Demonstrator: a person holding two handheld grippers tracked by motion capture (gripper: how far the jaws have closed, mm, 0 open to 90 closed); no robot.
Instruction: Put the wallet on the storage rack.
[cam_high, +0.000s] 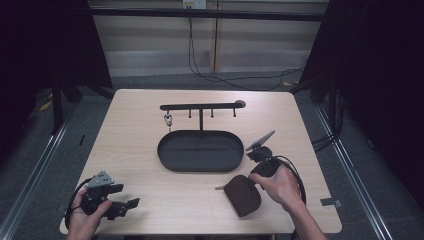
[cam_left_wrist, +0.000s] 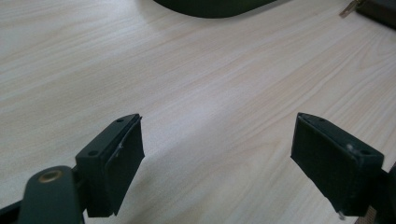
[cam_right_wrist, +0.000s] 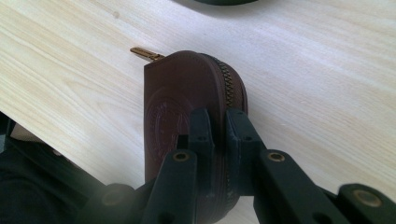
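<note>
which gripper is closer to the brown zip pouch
Right. The right gripper is shut on the brown zip pouch; the left gripper sits open near the table's near-left corner, well apart.

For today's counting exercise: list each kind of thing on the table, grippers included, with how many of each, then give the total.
Brown zipped pouch: 1
Dark oval tray: 1
Hook rack standing at the tray: 1
Small clip hanging from the rack: 1
Grippers: 2, the left gripper and the right gripper
Total: 6

On the surface (cam_high: 140, 145), the tray (cam_high: 200, 150) lies mid-way, the hook rack (cam_high: 202, 106) behind it, the pouch (cam_high: 242, 195) before its right end.
</note>
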